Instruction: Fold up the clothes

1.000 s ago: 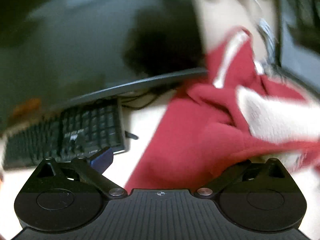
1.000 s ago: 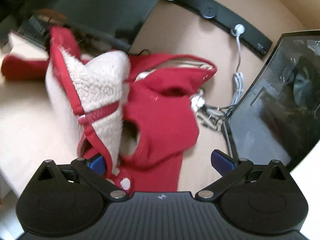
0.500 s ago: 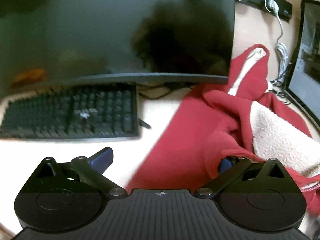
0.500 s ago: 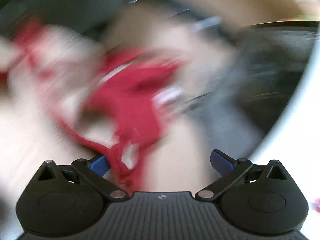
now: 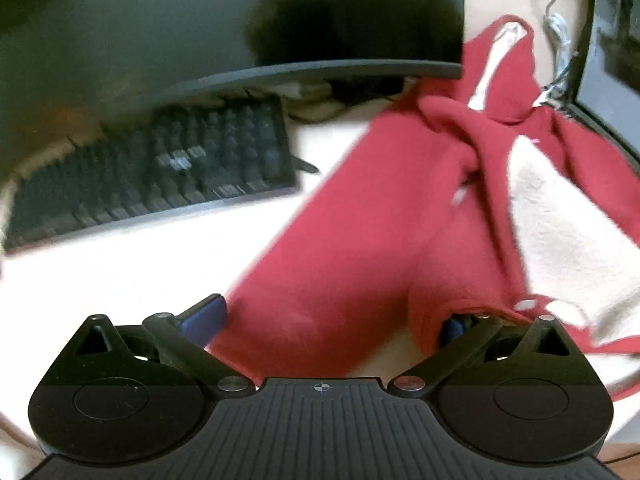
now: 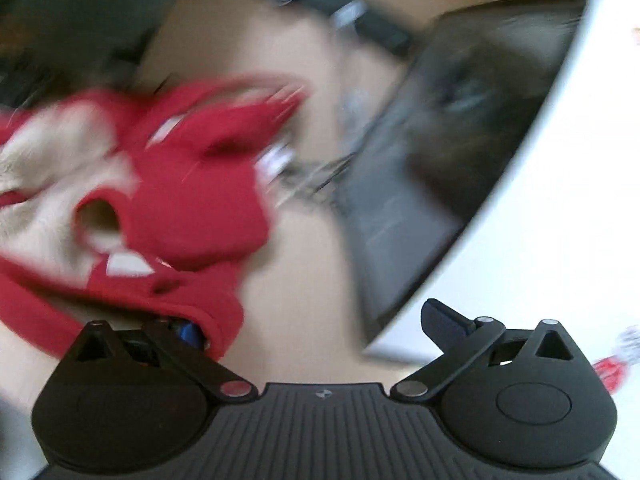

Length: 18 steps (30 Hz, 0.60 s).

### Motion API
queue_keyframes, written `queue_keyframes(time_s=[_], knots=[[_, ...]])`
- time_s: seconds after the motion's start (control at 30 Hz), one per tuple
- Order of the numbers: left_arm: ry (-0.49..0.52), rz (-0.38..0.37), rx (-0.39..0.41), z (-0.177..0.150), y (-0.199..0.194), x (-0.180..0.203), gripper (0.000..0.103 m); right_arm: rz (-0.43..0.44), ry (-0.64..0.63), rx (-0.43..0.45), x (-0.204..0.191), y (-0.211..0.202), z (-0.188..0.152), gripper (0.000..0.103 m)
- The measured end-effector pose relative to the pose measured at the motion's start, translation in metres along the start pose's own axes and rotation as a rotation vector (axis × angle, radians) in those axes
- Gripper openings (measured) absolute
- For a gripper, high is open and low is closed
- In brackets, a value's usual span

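Note:
A red fleece jacket (image 5: 360, 248) with cream sherpa lining (image 5: 568, 236) lies bunched on the pale desk. My left gripper (image 5: 324, 320) is open, its blue fingers wide apart with the jacket's hem lying between them; red cloth drapes over the right fingertip. In the right wrist view, which is blurred, the same jacket (image 6: 188, 200) fills the left half. My right gripper (image 6: 316, 324) is open too, its left fingertip tucked under a red fold and its right fingertip (image 6: 444, 316) bare over the desk.
A black keyboard (image 5: 160, 176) lies at left under a dark monitor (image 5: 240, 20). A second dark screen (image 6: 432, 184) stands at the right beside white cables (image 5: 556, 28). Bare desk (image 5: 120, 276) shows in front of the keyboard.
Both views have swung. The jacket now spreads lower and wider between my left fingers. My right gripper has shifted right, so the jacket sits further left and blurred.

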State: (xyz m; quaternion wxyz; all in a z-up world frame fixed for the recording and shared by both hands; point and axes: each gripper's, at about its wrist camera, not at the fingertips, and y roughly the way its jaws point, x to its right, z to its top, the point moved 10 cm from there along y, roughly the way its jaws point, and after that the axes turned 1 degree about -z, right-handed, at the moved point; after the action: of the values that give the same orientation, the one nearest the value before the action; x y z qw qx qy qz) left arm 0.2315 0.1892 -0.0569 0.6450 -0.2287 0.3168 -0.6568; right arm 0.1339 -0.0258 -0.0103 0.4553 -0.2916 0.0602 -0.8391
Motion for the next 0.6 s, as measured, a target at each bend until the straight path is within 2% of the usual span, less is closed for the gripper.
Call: queue_keyframes(time_s=[0.07, 0.13, 0.17, 0.23, 0.3, 0.33, 0.4, 0.47, 0.53, 0.6], knots=[[0.016, -0.009, 0.057, 0.013, -0.028, -0.005, 0.103, 0.029, 0.036, 0.061, 0.017, -0.027, 0.015, 0.103], [0.056, -0.04, 0.111, 0.018, -0.061, -0.002, 0.103, 0.16, -0.028, -0.024, 0.003, -0.034, -0.002, 0.103], [0.079, -0.074, 0.093, 0.01, -0.069, 0.004, 0.103, 0.241, -0.07, -0.096, -0.009, -0.035, -0.02, 0.103], [0.125, -0.157, 0.012, -0.017, -0.077, 0.019, 0.103, 0.332, -0.115, -0.207, -0.025, -0.045, -0.061, 0.103], [0.138, -0.337, -0.116, -0.061, -0.082, 0.043, 0.103, 0.373, -0.07, -0.246, -0.023, -0.06, -0.078, 0.103], [0.137, -0.409, -0.155, -0.079, -0.086, 0.051, 0.103, 0.39, -0.036, -0.258, -0.02, -0.069, -0.083, 0.103], [0.118, -0.511, -0.182, -0.1, -0.095, 0.058, 0.103, 0.406, 0.09, -0.238, -0.004, -0.077, -0.076, 0.103], [0.062, -0.573, -0.152, -0.098, -0.102, 0.054, 0.103, 0.417, 0.222, -0.186, 0.011, -0.076, -0.055, 0.103], [-0.032, -0.618, -0.088, -0.076, -0.101, 0.051, 0.103, 0.454, 0.348, -0.144, 0.017, -0.054, -0.028, 0.103], [-0.1, -0.652, -0.021, -0.046, -0.095, 0.061, 0.103, 0.509, 0.426, -0.131, 0.002, -0.027, -0.004, 0.103]])
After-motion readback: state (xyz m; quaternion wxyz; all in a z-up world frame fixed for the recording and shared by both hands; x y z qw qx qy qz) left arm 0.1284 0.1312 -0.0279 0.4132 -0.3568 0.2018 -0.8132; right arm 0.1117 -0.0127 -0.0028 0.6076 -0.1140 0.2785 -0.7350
